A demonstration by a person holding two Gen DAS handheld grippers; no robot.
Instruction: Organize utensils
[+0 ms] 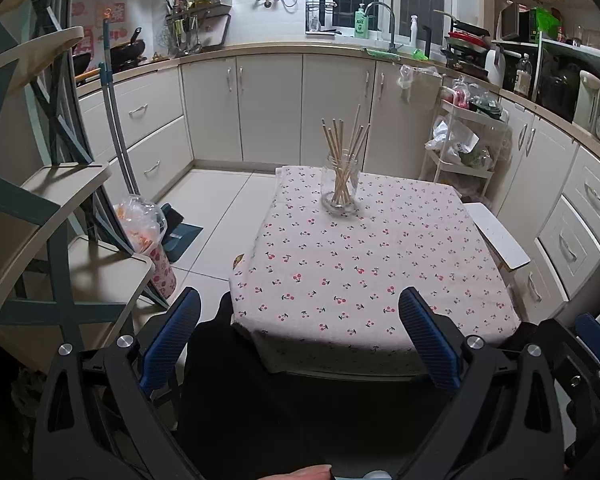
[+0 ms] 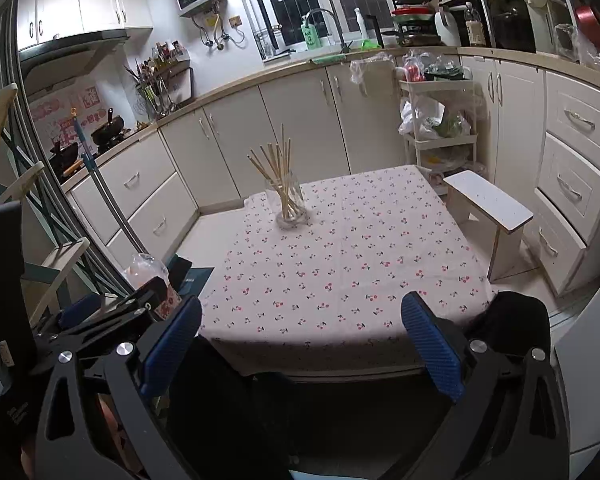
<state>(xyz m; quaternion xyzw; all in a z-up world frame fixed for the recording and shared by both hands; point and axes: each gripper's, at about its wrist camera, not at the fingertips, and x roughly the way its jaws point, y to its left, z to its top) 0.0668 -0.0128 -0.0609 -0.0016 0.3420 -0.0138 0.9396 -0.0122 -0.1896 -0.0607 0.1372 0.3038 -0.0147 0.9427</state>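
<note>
1. Left wrist view: left gripper [image 1: 300,334] is hovering at 6 o'clock, just off the near edge of the counter [image 1: 372,280], jaws spread wide w/ nothing between them.
2. Right wrist view: right gripper [image 2: 302,336] is hanging at the same near edge, jaws also spread wide, holding nothing.
3. Counter is wearing a pale cloth w/ small red cherry print; cloth is draping over the near edge.
4. Glass jar [image 1: 340,188] is standing upright toward 12 o'clock on the counter, well apart from both grippers; in the right wrist view the jar [image 2: 290,204] is sitting around 11 o'clock.
5. Chopsticks [image 1: 344,140] are sticking up out of the jar, fanning outward at the tops; same bundle [image 2: 276,160] is showing in the right wrist view.
6. White stool [image 2: 488,208] is standing just beside the counter's edge at 3 o'clock.
7. Mop handle [image 1: 116,120] is leaning against the cabinets at 10 o'clock; rolling cart [image 1: 464,140] w/ bags is standing at 2 o'clock by the cabinets.
8. Part of the left gripper is showing at 8 o'clock in the right wrist view.
</note>
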